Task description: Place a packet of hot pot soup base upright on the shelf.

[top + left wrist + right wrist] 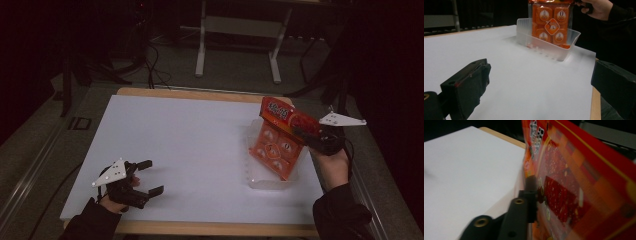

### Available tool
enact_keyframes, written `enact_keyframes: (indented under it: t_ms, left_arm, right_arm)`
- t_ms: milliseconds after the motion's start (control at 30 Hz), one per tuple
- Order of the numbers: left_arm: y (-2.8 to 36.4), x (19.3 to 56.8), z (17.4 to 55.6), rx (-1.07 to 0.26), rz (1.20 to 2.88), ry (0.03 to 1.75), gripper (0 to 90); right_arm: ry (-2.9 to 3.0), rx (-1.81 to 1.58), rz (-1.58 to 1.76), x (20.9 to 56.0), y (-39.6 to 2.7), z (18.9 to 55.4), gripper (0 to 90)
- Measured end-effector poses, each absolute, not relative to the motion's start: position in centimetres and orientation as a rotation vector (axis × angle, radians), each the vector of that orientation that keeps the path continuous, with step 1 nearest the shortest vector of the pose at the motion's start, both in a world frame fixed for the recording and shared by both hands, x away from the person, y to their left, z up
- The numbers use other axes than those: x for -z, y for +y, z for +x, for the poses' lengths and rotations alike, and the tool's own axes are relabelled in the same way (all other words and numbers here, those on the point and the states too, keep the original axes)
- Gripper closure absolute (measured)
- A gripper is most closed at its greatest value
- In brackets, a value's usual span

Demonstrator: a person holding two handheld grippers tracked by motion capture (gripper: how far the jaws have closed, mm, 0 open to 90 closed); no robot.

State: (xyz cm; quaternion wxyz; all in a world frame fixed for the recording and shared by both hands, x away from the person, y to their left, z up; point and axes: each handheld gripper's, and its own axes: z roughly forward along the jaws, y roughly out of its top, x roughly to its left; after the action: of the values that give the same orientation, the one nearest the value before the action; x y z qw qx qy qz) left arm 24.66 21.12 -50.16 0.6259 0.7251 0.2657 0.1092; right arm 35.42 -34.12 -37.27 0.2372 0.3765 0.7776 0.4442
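Right gripper [304, 134] grips the orange snack pack [278, 145] at its top edge; pads look pressed on it, view blurry. Pack stands tilted in the clear plastic tray [260, 181]. Left gripper [149, 177] spread wide, nothing between its 2 jaws, on white table [190, 145].

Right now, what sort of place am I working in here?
Probably a lab or recording room, not a home. A white table stands on grey carpet in a dark room, cables trail on the floor behind, and a metal stand sits beyond. The work is an orange snack packet over a clear tray.
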Motion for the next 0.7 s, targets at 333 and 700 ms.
enact_keyframes:
  t_ms: [333, 700]
  left_arm:
    - [21.17, 50.19, 24.67, -0.248, 1.660, 0.611, 2.1]
    - [21.10, 50.20, 24.65, -0.237, 1.659, 0.610, 2.1]
  right_arm:
    - [2.019, -1.143, 1.140, 37.47, -34.38, 35.51, 37.1]
    - [1.858, -1.076, 1.263, 37.52, -35.12, 34.80, 13.4]
